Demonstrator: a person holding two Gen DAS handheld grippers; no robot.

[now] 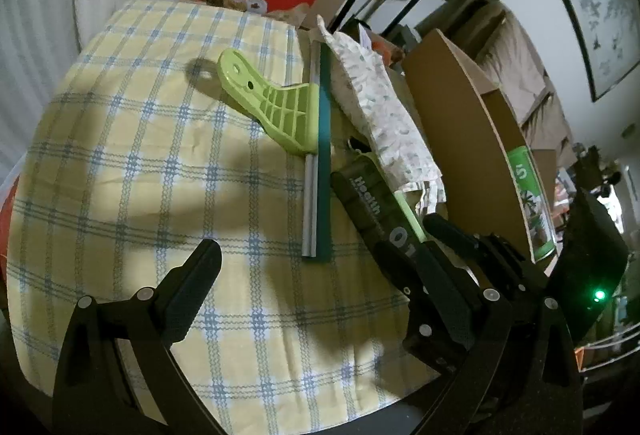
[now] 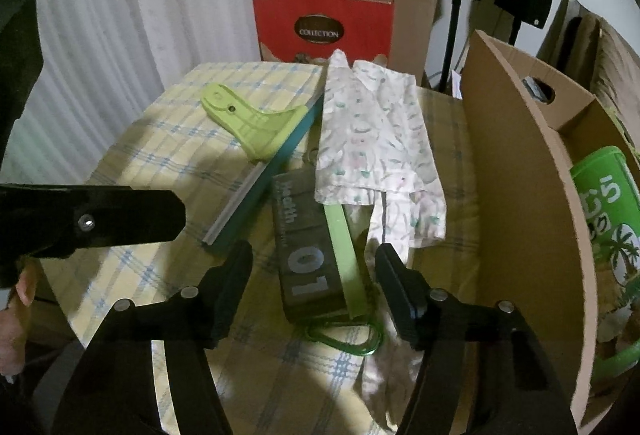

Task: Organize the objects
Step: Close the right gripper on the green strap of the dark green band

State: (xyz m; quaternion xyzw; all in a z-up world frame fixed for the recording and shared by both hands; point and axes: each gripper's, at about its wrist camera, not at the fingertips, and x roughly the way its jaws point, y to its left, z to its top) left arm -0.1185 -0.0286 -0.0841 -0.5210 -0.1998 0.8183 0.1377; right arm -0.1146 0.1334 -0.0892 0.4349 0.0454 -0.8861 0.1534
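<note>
Left tongs (image 1: 316, 299) are held wide open above the checked cloth covering the surface (image 1: 132, 171), nothing between the fingers. Right tongs (image 2: 314, 267) are also spread open, straddling the near end of the dark green box (image 2: 304, 247) marked "Health 01", without clear contact. A lime strip (image 2: 346, 259) lies along the box's right edge; a green wire hanger (image 2: 344, 335) is seen at its near end. The squeegee (image 1: 280, 107), lime handle and teal blade, lies flat left of the box. A patterned white garment (image 2: 372, 139) is draped over the box's far end. A cardboard carton (image 2: 520, 171) stands to the right, a green tub (image 2: 608, 211) inside.
</note>
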